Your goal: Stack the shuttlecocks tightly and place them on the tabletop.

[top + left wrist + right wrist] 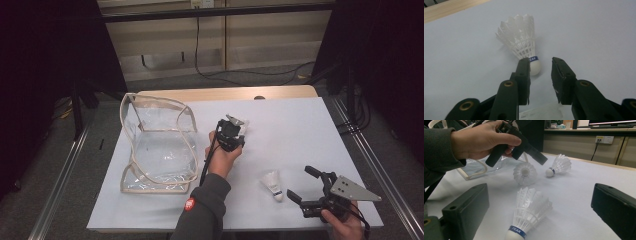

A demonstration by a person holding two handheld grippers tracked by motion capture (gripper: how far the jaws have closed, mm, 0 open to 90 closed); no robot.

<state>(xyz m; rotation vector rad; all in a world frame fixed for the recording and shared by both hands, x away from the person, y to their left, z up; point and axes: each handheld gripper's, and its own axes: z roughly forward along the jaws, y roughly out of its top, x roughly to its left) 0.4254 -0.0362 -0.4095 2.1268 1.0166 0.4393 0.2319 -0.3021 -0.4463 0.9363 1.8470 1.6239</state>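
Three white feather shuttlecocks lie on the pale table. One shuttlecock (272, 184) (529, 212) lies near the front, just left of my right gripper (302, 186) (541, 205), whose jaws stand wide open on either side of it without touching. My left gripper (235, 131) (540, 65) hovers mid-table, open, with the cork of a second shuttlecock (520, 42) (559, 165) just beyond its left jaw tip. A third shuttlecock (525, 173) lies beneath the left gripper (534, 155).
A clear plastic bag with beige trim (157, 145) stands open on the left part of the table (300, 125). The wooden edge (225, 93) runs along the far side. Metal rails (370, 160) flank the table.
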